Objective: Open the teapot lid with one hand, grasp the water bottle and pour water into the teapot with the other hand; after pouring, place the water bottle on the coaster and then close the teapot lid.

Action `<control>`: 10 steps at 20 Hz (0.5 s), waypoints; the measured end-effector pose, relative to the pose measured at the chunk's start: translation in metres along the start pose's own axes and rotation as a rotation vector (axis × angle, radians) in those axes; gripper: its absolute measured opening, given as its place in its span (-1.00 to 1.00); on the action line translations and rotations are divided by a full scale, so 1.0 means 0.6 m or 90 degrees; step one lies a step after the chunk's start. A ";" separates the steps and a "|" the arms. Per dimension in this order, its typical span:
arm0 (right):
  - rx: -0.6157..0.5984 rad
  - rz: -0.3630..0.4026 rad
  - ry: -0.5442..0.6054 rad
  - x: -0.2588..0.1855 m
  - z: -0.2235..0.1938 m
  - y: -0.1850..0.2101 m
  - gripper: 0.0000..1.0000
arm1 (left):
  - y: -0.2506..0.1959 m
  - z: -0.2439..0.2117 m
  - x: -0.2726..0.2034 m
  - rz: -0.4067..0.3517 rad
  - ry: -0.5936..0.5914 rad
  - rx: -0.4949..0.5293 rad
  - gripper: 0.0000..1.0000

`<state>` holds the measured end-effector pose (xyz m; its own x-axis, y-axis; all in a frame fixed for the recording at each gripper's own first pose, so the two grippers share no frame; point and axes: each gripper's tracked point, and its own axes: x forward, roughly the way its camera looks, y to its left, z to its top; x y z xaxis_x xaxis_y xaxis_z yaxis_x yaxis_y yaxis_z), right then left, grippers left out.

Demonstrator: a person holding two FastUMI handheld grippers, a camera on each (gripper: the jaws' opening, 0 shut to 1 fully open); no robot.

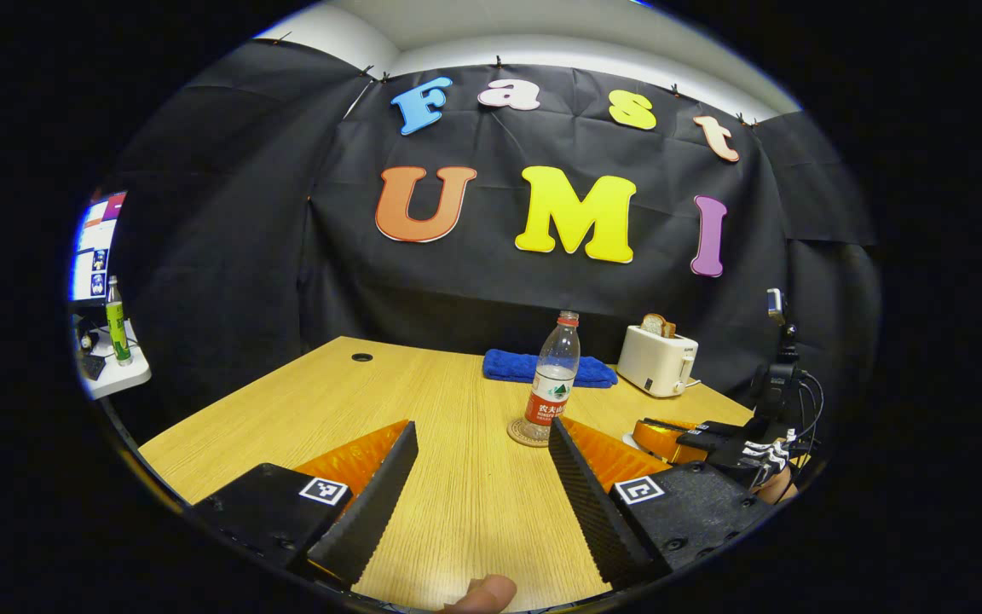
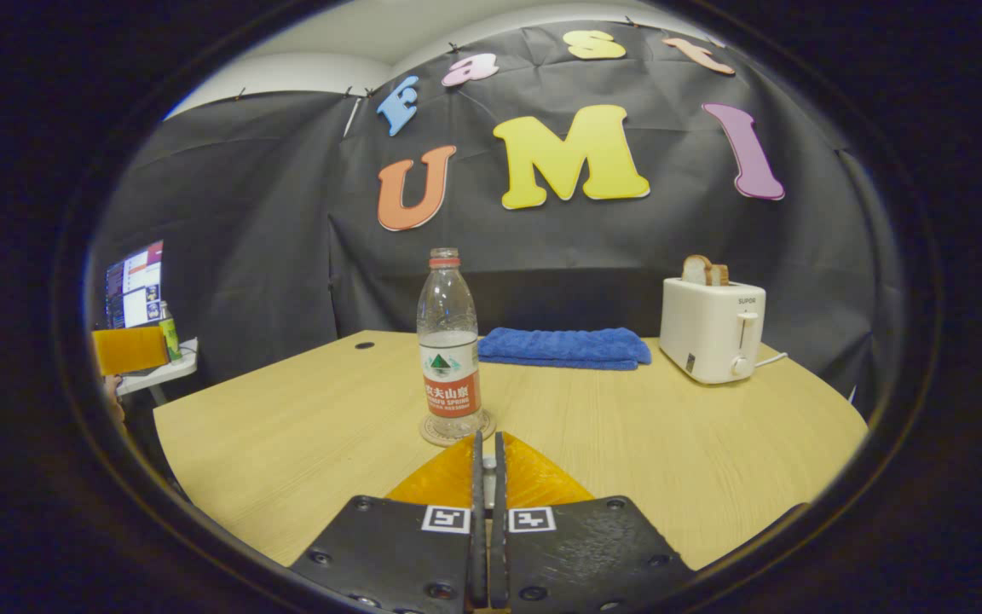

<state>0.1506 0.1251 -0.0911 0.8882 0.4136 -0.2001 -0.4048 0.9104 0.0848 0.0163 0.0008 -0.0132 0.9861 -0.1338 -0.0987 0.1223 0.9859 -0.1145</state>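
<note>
Nearest the lens in the left gripper view, the left gripper (image 1: 481, 435) stands with its two fingers spread wide over the bare wood of the table (image 1: 303, 401), nothing between them. Beyond the gap, the water bottle (image 1: 553, 379) stands upright on a round coaster (image 1: 522, 435), cap on, partly filled, roughly midway across the table and nearer the far edge than the near one. At the right edge of that view the right gripper (image 1: 713, 437) shows farther off, just above the table's right side, with part of a hand behind it.

In the right gripper view, the right gripper (image 2: 488, 448) has its fingers pressed together with only a thin slit between them; they hold nothing. Its tips point at the water bottle (image 2: 448, 345) on the coaster (image 2: 457, 435), just ahead but apart from it.

Along the far edge lies a folded blue towel (image 2: 563, 347). Toward the far right corner stands a white toaster (image 2: 713, 328) with bread sticking out of its slot. A small round hole (image 2: 364, 345) sits near the far left corner.
</note>
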 end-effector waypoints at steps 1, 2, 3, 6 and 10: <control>-0.003 0.000 0.000 0.001 -0.001 0.000 -0.96 | 0.001 -0.001 0.001 0.002 0.002 0.001 0.95; -0.005 -0.001 0.001 0.000 -0.002 0.000 -0.97 | 0.001 -0.002 0.001 0.001 0.005 0.002 0.95; -0.005 0.000 0.000 0.000 -0.002 0.000 -0.96 | -0.002 -0.001 0.001 -0.001 0.006 0.003 0.95; 0.001 0.000 -0.001 -0.004 -0.003 -0.004 -0.92 | -0.004 -0.004 0.001 -0.004 0.006 0.007 0.95; -0.003 0.006 0.002 -0.007 -0.008 -0.001 -0.92 | -0.003 -0.006 0.001 -0.003 0.011 0.009 1.00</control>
<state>0.1459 0.1228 -0.0948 0.8834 0.4227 -0.2026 -0.4146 0.9062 0.0828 0.0162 -0.0011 -0.0165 0.9834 -0.1397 -0.1156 0.1283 0.9866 -0.1009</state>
